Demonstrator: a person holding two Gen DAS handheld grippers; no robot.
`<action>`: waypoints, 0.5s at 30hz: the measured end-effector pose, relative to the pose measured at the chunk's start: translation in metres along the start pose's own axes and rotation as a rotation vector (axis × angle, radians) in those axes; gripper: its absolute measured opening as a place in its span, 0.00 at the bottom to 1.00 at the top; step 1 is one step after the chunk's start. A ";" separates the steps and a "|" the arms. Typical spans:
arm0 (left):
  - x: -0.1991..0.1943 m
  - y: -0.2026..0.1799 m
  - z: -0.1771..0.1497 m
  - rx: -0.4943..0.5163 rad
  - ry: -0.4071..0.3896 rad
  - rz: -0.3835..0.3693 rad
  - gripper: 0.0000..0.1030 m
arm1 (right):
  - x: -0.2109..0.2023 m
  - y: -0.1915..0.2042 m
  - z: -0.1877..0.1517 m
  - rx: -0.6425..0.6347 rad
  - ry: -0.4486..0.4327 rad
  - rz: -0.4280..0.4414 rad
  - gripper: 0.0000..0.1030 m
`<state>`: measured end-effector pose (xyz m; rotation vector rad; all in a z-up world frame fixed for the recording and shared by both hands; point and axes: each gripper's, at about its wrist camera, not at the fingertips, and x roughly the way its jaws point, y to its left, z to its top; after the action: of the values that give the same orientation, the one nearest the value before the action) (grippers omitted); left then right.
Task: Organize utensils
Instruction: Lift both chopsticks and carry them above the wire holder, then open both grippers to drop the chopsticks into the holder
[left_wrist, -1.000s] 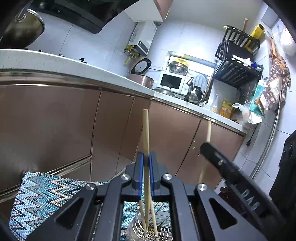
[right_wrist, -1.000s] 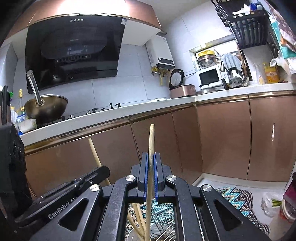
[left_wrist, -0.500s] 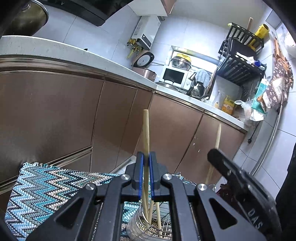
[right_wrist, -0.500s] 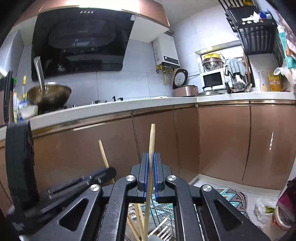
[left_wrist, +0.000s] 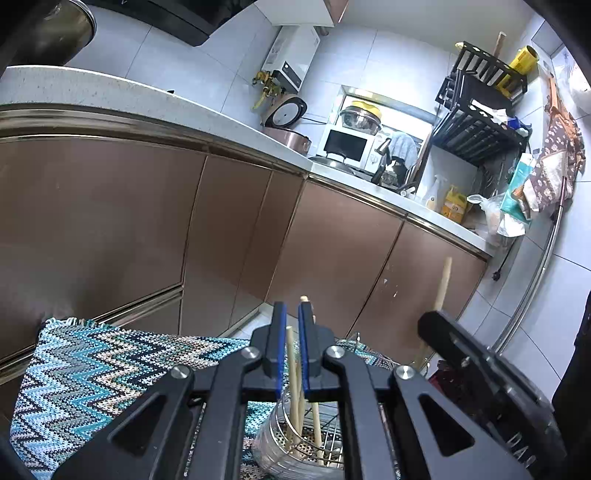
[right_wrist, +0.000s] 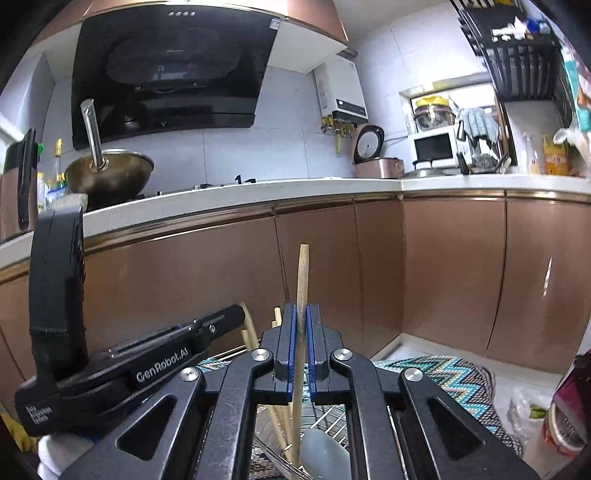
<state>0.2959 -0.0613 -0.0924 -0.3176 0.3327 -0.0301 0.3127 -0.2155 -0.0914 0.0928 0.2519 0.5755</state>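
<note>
1. Left gripper (left_wrist: 291, 332): fingers slightly spread; a chopstick (left_wrist: 292, 373) stands loose in the gap, its lower end in the metal holder (left_wrist: 275, 439).
2. Right gripper (right_wrist: 302, 334): fingers pinching an upright chopstick (right_wrist: 303, 280) above the holder (right_wrist: 273, 448).
3. Holder contains several chopsticks, beside a wire rack (left_wrist: 328, 439) on a zigzag mat (left_wrist: 92, 373).

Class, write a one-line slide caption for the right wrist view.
Right tool clamps an upright wooden chopstick above the wire holder.

Two hand-held grippers (left_wrist: 291, 332) (right_wrist: 301, 332), four wooden chopsticks (left_wrist: 291, 373), one metal utensil holder (left_wrist: 275, 435), one zigzag rug (left_wrist: 92, 369).
</note>
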 end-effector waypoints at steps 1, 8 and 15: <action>0.000 0.001 0.000 0.000 0.003 -0.002 0.06 | 0.000 -0.001 0.002 0.007 -0.001 0.005 0.05; 0.001 0.005 -0.001 -0.018 0.009 -0.011 0.07 | -0.005 0.000 0.023 0.038 -0.050 0.034 0.05; -0.011 0.012 0.007 -0.031 -0.008 -0.029 0.07 | -0.002 0.005 0.046 0.038 -0.118 0.053 0.05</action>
<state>0.2875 -0.0465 -0.0865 -0.3532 0.3204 -0.0523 0.3205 -0.2128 -0.0455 0.1701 0.1464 0.6162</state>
